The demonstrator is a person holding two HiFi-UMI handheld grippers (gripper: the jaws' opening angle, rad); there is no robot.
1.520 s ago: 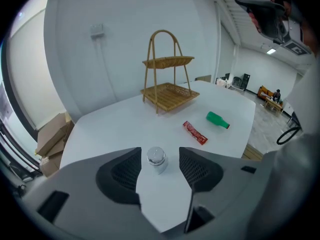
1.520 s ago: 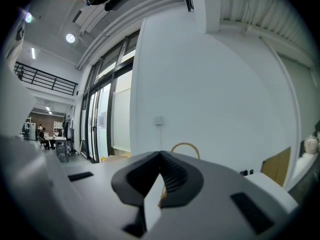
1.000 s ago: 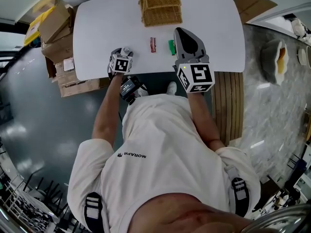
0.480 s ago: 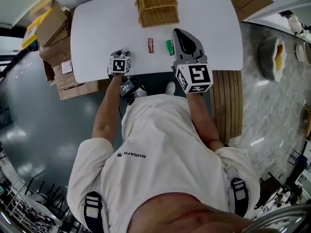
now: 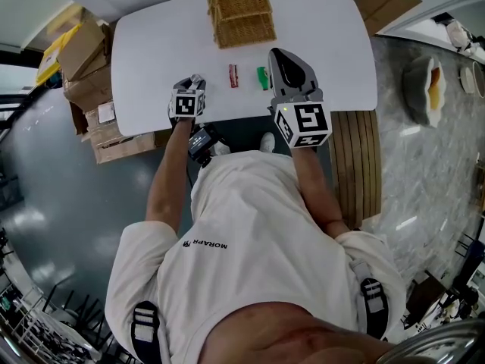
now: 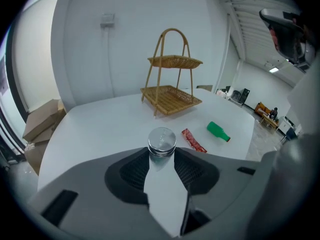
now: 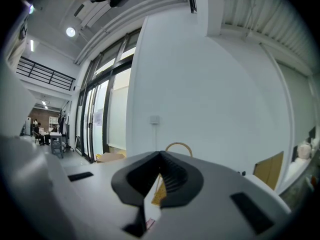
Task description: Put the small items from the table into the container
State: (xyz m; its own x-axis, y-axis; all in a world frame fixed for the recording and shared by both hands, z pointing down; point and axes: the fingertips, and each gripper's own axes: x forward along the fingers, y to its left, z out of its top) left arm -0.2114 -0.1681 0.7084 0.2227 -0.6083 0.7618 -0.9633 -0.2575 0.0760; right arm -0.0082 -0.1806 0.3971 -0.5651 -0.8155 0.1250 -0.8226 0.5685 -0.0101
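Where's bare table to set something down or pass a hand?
Free: table left of the wicker basket, out to its left edge; also the right end beyond the basket. Crowded: near middle, where red packet and green bottle lie between left gripper, holding a round silver piece, and right gripper.

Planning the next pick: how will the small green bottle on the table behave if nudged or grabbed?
The green bottle lies on its side on the white table, so a nudge would probably roll it. It looks like smooth plastic, likely light and somewhat slippery. Its narrower neck end may make it roll in a curve.
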